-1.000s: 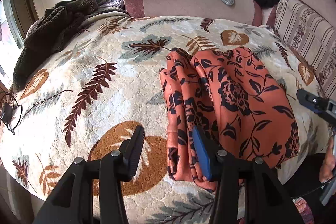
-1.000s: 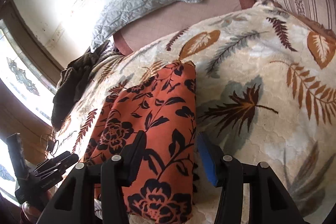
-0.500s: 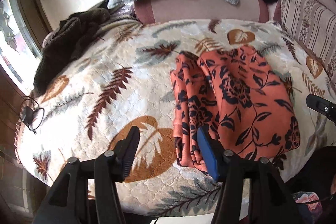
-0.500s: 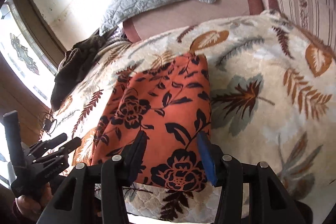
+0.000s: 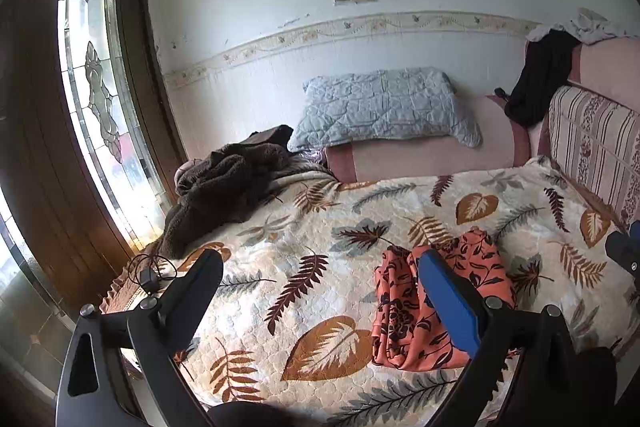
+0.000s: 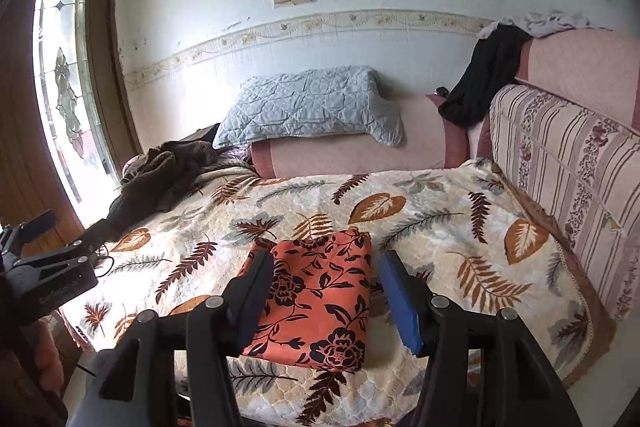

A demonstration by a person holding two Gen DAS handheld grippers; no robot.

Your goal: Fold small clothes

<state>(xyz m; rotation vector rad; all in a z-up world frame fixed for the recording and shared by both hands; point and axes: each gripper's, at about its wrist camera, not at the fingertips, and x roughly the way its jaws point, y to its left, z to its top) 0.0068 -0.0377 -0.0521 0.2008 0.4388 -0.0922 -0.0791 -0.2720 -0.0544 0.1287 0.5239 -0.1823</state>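
Folded orange garment (image 6: pixel 320 291) on bed (image 6: pixel 440 227), long axis 12–6; right gripper (image 6: pixel 326 297) nearer, left gripper (image 5: pixel 320 291) at 9; both jaws wide open, empty.

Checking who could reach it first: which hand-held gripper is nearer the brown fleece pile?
Left. The left hand-held gripper sits on the brown fleece pile's side; the right hand-held gripper faces the folded orange garment, farther away.

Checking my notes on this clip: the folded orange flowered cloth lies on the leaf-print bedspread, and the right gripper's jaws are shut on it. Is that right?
Not quite. The folded orange flowered cloth does lie on the leaf-print bedspread, but the right gripper is not shut on it: its jaws stand wide open above the cloth, holding nothing. The right wrist view shows this.
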